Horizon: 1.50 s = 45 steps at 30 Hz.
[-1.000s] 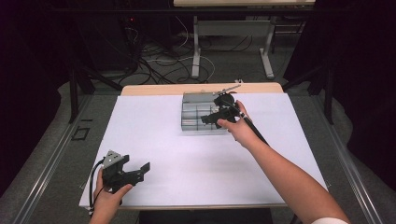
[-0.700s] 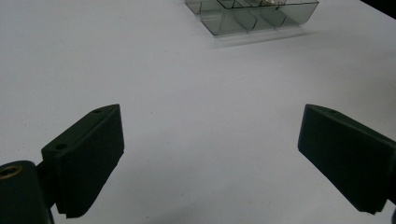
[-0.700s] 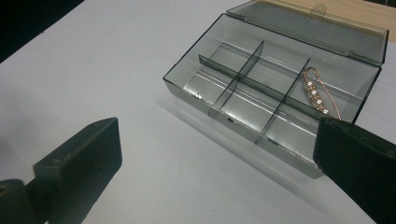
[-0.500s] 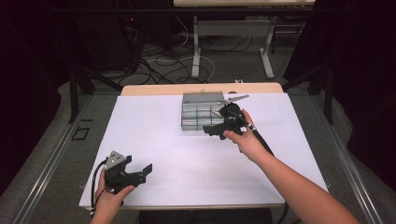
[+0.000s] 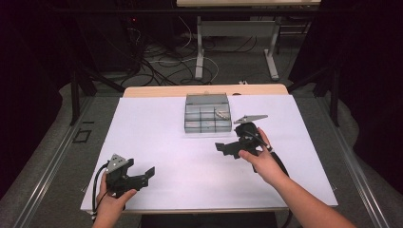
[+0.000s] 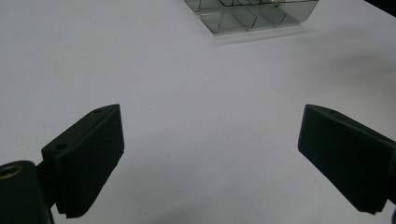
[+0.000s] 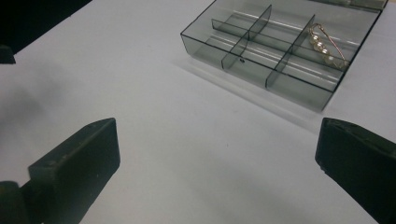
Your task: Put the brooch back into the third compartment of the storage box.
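Observation:
A clear grey compartment box (image 5: 207,114) (image 7: 280,46) (image 6: 252,14) sits at the far middle of the white table. A gold pin with pearls (image 7: 325,46) (image 5: 221,113) lies in its right-hand compartment. My right gripper (image 5: 223,148) (image 7: 215,163) hovers open just in front of the box, jaws wide apart with nothing between them. My left gripper (image 5: 148,174) (image 6: 210,158) is held near the front left edge, also open and empty, pointing across bare table toward the box.
A white sheet (image 5: 166,142) covers the table, with a wooden strip (image 5: 204,90) showing at the far edge. Cables and metal table legs (image 5: 199,47) lie on the floor beyond. Each gripper trails a black cable.
My right gripper has drawn back from over the box toward me and lower, with open jaws. The left gripper has barely shifted.

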### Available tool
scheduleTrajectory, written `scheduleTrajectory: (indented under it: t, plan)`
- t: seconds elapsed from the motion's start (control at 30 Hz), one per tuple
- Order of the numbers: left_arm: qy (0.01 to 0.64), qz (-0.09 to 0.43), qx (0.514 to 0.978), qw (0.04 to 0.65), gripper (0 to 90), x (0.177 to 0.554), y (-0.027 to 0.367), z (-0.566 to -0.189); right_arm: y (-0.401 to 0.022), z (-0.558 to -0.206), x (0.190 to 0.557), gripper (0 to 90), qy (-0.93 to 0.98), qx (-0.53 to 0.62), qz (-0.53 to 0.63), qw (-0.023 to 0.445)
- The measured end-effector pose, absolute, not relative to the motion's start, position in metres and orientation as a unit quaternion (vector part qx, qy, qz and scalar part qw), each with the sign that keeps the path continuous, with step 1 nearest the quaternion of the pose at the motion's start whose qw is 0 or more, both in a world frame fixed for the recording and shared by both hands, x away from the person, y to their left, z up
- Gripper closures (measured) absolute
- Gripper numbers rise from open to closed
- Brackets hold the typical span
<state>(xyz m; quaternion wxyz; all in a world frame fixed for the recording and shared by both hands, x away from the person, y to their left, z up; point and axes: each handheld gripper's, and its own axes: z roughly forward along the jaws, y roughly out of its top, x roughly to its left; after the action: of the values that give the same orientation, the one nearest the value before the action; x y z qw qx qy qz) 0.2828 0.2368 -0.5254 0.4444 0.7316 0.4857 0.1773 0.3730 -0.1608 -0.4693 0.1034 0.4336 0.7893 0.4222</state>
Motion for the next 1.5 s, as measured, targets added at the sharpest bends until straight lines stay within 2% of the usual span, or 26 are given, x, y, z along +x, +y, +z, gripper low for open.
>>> scheduleTrajectory:
  t: [0.43,0.83,1.13,1.27,1.5]
  plan:
    - [0.488,0.179,0.731,0.442,7.0,0.283,0.236,-0.525,-0.200,-0.500,0.341,0.0,0.775,0.455,0.426,0.102]
    - [0.488,0.182,0.730,0.443,7.0,0.283,0.237,-0.525,-0.229,-0.520,0.329,0.0,0.769,0.467,0.419,0.121]
    - [0.488,0.181,0.731,0.442,7.0,0.283,0.237,-0.526,-0.241,-0.533,0.329,0.0,0.748,0.496,0.427,0.111]
    - [0.489,0.180,0.730,0.442,7.0,0.283,0.237,-0.526,-0.248,-0.537,0.332,0.0,0.750,0.487,0.426,0.138]
    - [0.491,0.179,0.728,0.443,7.0,0.284,0.237,-0.526,-0.258,-0.544,0.332,0.0,0.752,0.485,0.418,0.155]
